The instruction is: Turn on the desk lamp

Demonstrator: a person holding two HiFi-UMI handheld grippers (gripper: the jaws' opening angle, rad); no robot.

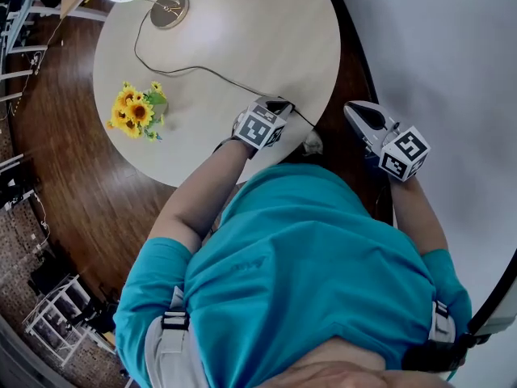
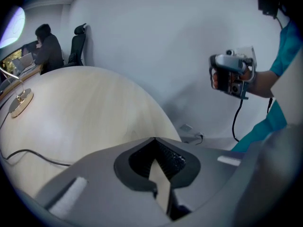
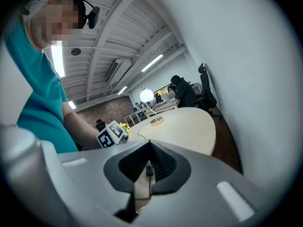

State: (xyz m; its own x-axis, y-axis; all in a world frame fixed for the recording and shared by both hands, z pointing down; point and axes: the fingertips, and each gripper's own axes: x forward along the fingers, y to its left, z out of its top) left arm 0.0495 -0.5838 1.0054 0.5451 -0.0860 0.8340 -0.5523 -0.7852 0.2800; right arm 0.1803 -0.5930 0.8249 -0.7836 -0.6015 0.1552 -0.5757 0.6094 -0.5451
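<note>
Head view looks down on a round pale bench over a dark wood floor, with a white wall to its right; a person in a teal shirt stands at the near edge; the desk lamp stands at the bench's far left edge, well apart from both tools, its round shade bright white; its dark cable runs across the top to the near edge; a bunch of sunflowers sits near the left rim, and I cannot tell whether a vase holds it. Over the near edge, just by the cable, hovers the left hand-held gripper, forearm stretched forward, jaws pressed together on nothing; the right hand-held gripper is raised beside the bench over the floor, elbow bent, jaws likewise together and empty; each bears a cube of black-and-white square markers.
</note>
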